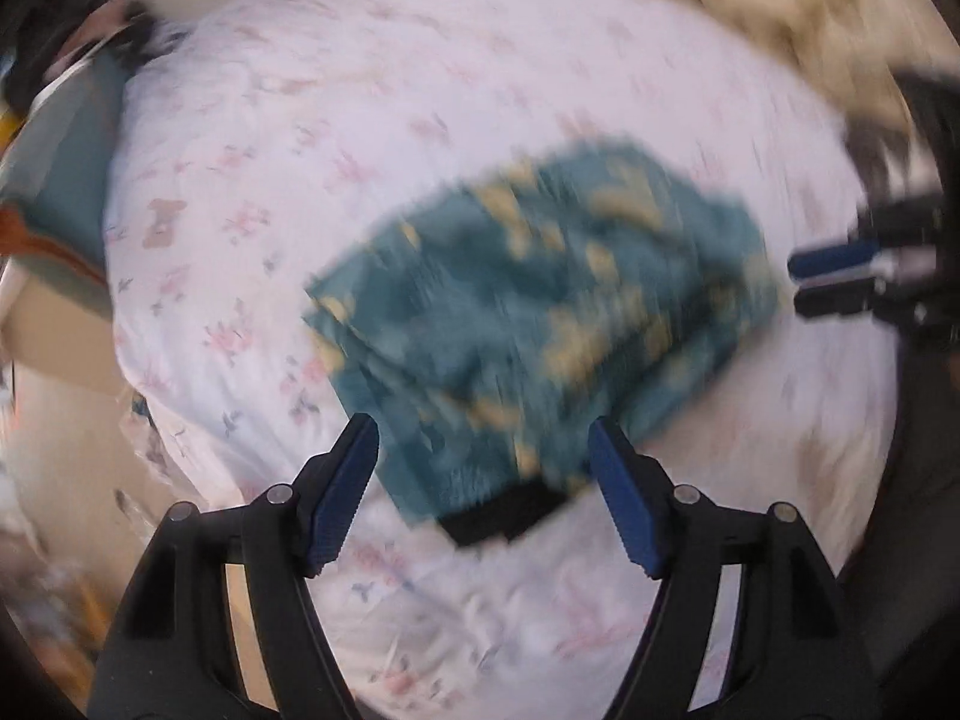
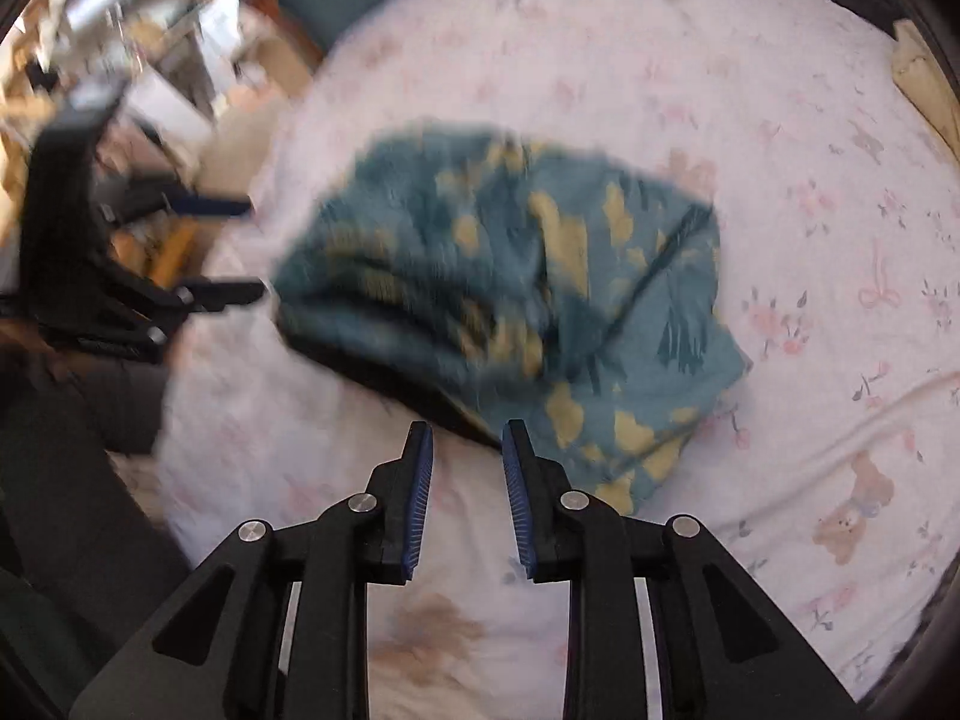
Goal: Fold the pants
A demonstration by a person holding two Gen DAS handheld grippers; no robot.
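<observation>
The pants (image 1: 540,312) are teal with yellow patches and lie in a folded bundle on a white flowered bedsheet (image 1: 360,120). A black waistband (image 1: 504,516) shows at the bundle's near end. My left gripper (image 1: 483,426) hangs over that end, open wide, its blue pads (image 1: 336,504) clear of the cloth. In the right wrist view the same pants (image 2: 510,288) lie just beyond my right gripper (image 2: 467,426). It is open with a narrow gap that shows only sheet. Each gripper shows at the edge of the other's view: the right gripper (image 1: 840,279) and the left gripper (image 2: 222,246).
A cream blanket (image 1: 750,0) is bunched at the far side of the bed. A teal cushion (image 1: 66,138) and a brown box (image 1: 48,330) sit past the bed's left edge. Cluttered shelves (image 2: 120,6) stand beyond the mattress. Bare sheet (image 2: 840,240) surrounds the pants.
</observation>
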